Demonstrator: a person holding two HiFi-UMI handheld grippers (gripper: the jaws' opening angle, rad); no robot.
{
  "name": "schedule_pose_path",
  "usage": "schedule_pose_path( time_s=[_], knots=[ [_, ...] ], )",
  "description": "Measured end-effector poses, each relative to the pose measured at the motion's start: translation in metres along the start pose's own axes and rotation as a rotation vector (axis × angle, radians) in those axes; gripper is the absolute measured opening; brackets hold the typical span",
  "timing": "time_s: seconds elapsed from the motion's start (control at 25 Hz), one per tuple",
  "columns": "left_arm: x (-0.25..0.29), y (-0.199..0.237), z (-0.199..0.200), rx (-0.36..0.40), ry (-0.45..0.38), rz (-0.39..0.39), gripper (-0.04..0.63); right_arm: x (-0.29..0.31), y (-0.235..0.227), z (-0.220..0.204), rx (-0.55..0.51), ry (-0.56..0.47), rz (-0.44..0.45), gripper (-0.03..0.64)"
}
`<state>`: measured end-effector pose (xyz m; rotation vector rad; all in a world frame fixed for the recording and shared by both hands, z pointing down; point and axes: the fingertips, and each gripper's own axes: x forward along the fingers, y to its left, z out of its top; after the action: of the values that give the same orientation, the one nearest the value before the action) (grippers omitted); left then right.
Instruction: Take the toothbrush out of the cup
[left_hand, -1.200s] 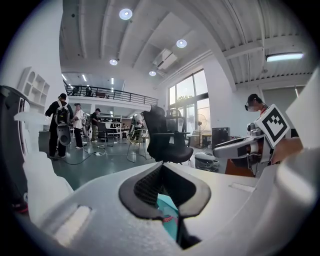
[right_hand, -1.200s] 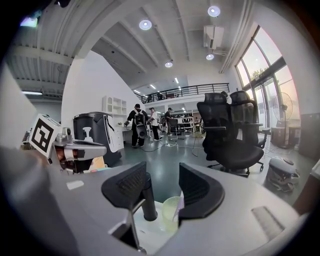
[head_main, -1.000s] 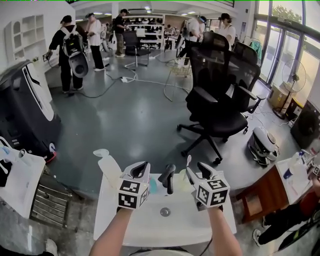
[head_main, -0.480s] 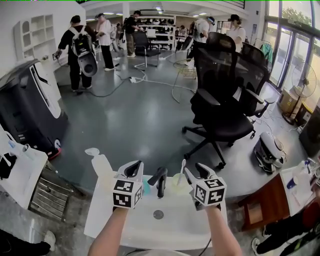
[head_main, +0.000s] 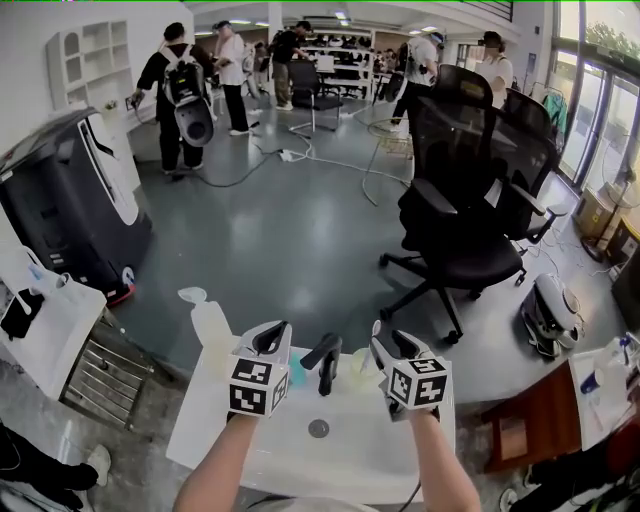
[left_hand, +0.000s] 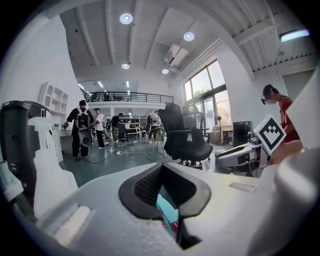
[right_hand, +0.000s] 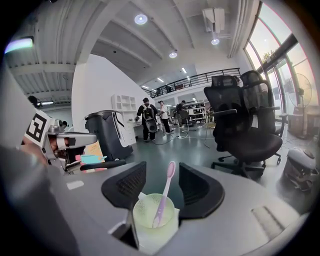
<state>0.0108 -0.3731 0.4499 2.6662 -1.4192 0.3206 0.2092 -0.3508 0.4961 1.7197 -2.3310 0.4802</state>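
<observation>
Toothbrush: lilac plastic toothbrush (right_hand: 165, 192); we see it leaning head-up in the pale green translucent cup (right_hand: 152, 226).
Cup: between the right gripper's (right_hand: 163, 186) jaws, at the white basin (head_main: 290, 455).
Right jaws: spread, flanking the cup.
Left gripper (left_hand: 162, 189): jaws apart; we note it just left of the black tap (head_main: 325, 360).

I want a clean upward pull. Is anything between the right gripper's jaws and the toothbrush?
Nothing visible. The right gripper has its jaws open on either side of the toothbrush, which leans in the cup; above the rim its stem is bare.
</observation>
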Motion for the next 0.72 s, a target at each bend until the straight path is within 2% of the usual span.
schedule_pose_path(
  time_s=[0.72],
  knots=[
    [0.000, 0.002, 0.000, 0.019, 0.011, 0.027, -0.003, 0.035, -0.008, -0.037, 0.066, 0.093, 0.043, 0.189]
  ],
)
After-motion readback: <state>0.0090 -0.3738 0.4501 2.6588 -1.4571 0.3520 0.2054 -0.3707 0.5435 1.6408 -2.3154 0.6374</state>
